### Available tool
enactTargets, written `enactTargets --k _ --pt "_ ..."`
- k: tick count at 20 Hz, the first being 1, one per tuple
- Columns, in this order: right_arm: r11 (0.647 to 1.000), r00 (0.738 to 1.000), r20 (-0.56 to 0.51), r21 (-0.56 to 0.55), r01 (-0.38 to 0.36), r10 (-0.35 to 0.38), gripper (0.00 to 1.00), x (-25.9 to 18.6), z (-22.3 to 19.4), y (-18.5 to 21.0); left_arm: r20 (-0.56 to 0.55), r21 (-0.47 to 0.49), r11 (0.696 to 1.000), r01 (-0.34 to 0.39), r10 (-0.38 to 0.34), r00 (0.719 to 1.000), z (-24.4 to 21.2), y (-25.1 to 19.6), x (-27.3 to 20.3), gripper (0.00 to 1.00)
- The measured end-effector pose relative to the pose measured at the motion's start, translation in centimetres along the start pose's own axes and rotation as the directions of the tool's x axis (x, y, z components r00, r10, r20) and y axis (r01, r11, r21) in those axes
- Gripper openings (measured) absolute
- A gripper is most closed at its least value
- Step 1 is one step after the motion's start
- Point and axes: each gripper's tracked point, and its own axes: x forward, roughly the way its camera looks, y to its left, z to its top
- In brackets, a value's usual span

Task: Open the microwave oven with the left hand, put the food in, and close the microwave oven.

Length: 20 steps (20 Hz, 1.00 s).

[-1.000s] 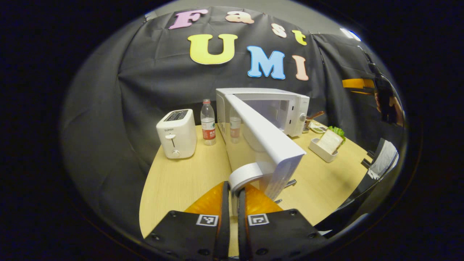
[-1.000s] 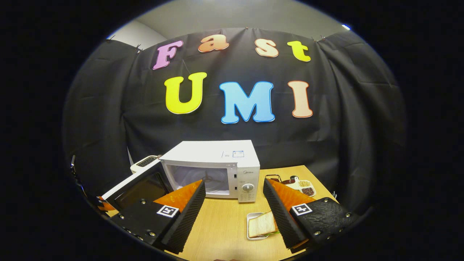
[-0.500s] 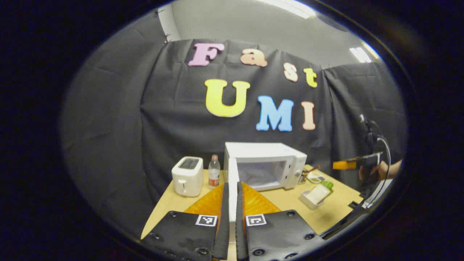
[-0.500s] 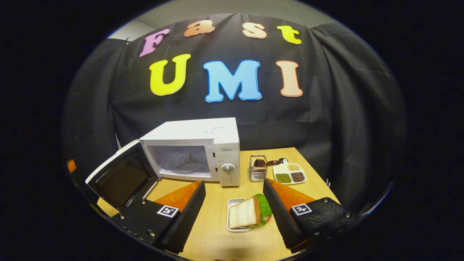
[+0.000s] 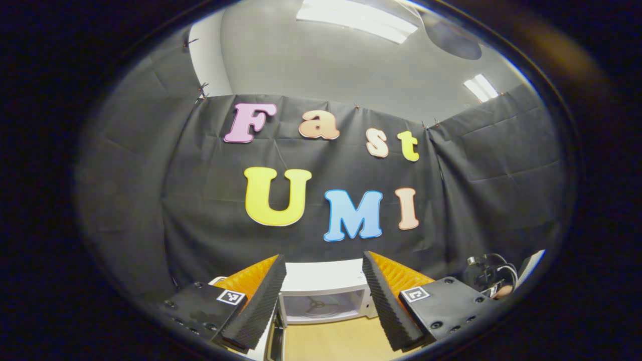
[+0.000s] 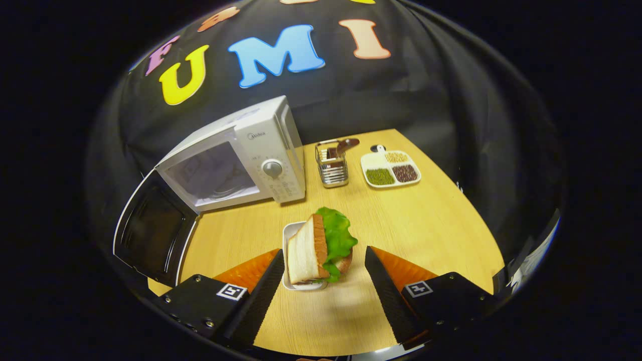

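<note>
Between the right tool's (image 6: pixel 321 281) wide-spread ribbed fingers sits one sandwich (image 6: pixel 317 245) (bread and ruffled lettuce) in one white tray (image 6: pixel 287 260) on the wooden table (image 6: pixel 426 225). At 11 o'clock, one boxy microwave (image 6: pixel 251 150), door (image 6: pixel 150 230) open. Left tool (image 5: pixel 323 296) gapes wide, holding nothing.

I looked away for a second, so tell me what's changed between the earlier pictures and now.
The left gripper let go of the microwave door, opened and drew back and up. The right gripper, open throughout, moved down toward the sandwich in its white tray, which now lies between its fingers, untouched. The microwave stays open; the utensil holder and divided dish haven't moved.
</note>
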Motion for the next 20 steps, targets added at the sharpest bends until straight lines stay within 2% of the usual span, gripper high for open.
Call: enactTargets --k 3,4,10,11,12,13,14,16,18,19,20 --pt "0.998 0.996 -0.076 0.058 -0.033 0.037 0.98 1.5 -1.6 -0.3 -0.030 -0.028 1.000 0.005 -0.006 1.000 -1.1 -1.3 1.0 0.99" --pt "0.998 0.995 -0.098 0.061 -0.028 0.034 0.98 2.2 -1.9 -0.7 -0.039 -0.031 1.000 0.002 -0.003 0.999 -1.5 -1.4 1.2 0.94" --pt "0.988 0.981 -0.158 0.128 -0.089 0.109 0.94 5.0 -2.0 -0.1 -0.066 -0.018 0.998 -0.055 0.054 0.996 -2.2 -0.2 1.3 0.95" --pt "0.986 0.979 -0.168 0.137 -0.090 0.113 0.74 5.2 -2.1 -0.1 -0.065 -0.021 0.998 -0.063 0.062 0.996 -2.1 -0.1 1.2 0.96" --pt "0.981 0.976 -0.174 0.164 -0.102 0.131 0.69 5.1 -1.9 0.2 -0.067 -0.023 0.997 -0.068 0.067 0.996 -2.3 0.1 1.3 0.95" --pt "0.973 0.970 -0.183 0.194 -0.124 0.160 0.55 5.1 -2.0 0.6 -0.070 -0.025 0.997 -0.071 0.070 0.995 -2.4 0.1 1.3 0.95" --pt "0.964 0.965 -0.188 0.228 -0.139 0.184 0.48 5.0 -2.0 1.0 -0.071 -0.024 0.997 -0.073 0.072 0.995 -2.3 0.2 1.4 0.96" --pt "0.955 0.959 -0.189 0.250 -0.161 0.211 0.21 4.8 -2.1 1.2 -0.071 -0.019 0.997 -0.071 0.070 0.995 -2.3 0.1 1.4 0.96" --pt "0.960 0.966 -0.169 0.237 -0.152 0.195 0.21 4.4 -1.7 0.9 -0.066 -0.012 0.998 -0.067 0.066 0.996 -1.9 0.0 1.5 0.96" --pt "0.957 0.969 -0.156 0.248 -0.151 0.193 0.11 4.3 -1.5 1.0 -0.064 -0.008 0.998 -0.064 0.063 0.996 -1.7 0.0 1.5 0.96" --pt "0.949 0.967 -0.145 0.269 -0.163 0.207 0.10 4.1 -1.1 1.4 -0.062 -0.005 0.998 -0.063 0.062 0.996 -1.7 0.0 1.4 0.96"
